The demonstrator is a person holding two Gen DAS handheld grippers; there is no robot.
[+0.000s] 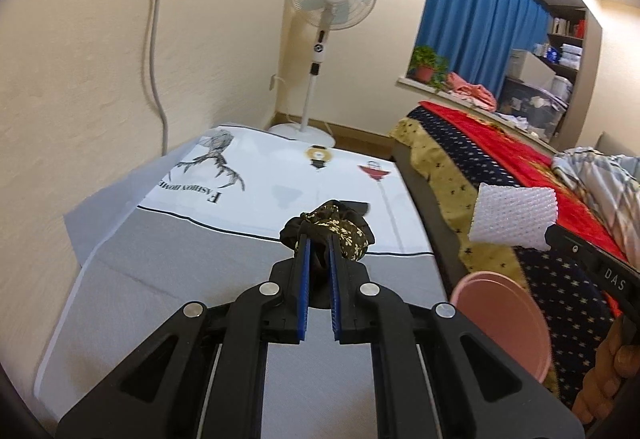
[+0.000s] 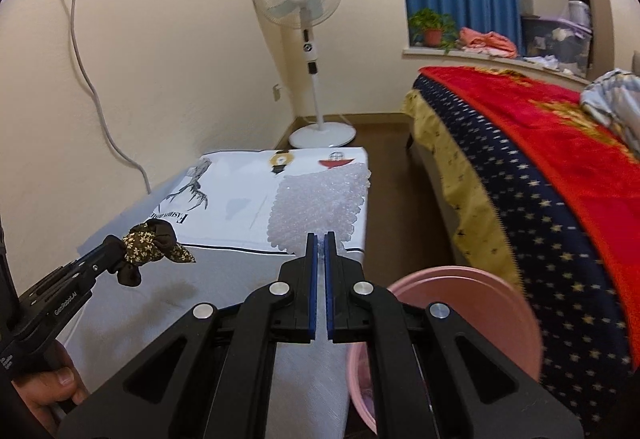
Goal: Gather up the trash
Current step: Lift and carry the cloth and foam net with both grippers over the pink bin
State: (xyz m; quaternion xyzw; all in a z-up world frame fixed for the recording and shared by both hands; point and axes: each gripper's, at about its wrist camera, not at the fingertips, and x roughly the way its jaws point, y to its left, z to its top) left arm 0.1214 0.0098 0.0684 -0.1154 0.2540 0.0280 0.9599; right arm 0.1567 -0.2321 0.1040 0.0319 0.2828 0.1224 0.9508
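Left claw clamped on floral fabric scrunchie, right claw pinching bubble wrap sheet, both items lifted above counter; pink bin beside counter awaits them; neither deposited yet.

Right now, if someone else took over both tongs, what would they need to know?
Left tongs: shut on the floral scrunchie, held above the table.
Right tongs: shut on the bubble wrap sheet, lifted over the table's right side.
Pink bin: on the floor between table and bed, just right of the right tongs.
Done: both items picked up.
Left: likely carry each over the bin and release; neither is in it yet. The bin's contents can't be made out.
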